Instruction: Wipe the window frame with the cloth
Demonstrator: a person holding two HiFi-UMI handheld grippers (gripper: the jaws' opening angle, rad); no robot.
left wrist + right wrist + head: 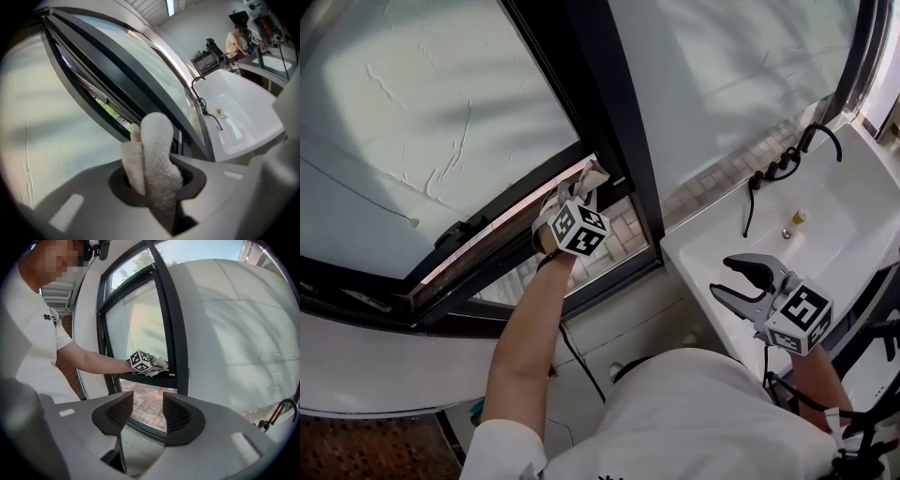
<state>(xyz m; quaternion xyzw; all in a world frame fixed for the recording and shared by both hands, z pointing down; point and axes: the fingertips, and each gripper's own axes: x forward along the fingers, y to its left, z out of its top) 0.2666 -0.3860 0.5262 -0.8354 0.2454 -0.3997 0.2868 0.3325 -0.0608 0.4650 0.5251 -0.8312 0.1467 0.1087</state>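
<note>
A white cloth point(157, 161) sticks up folded from between the jaws of my left gripper point(581, 192), which is shut on it. In the head view the cloth point(592, 174) presses on the black window frame point(614, 112) where the sash's lower bar meets the upright post. The right gripper view shows the same cloth point(158, 364) on the frame's horizontal bar point(154, 378). My right gripper point(733, 281) hangs open over the white basin, holding nothing, well to the right of the window.
A white basin point(825, 225) with a black tap point(817, 139) stands right of the window. The sash is tilted open, with brick paving point(619, 234) visible below. A black cable point(579, 361) hangs along the white wall under the sill.
</note>
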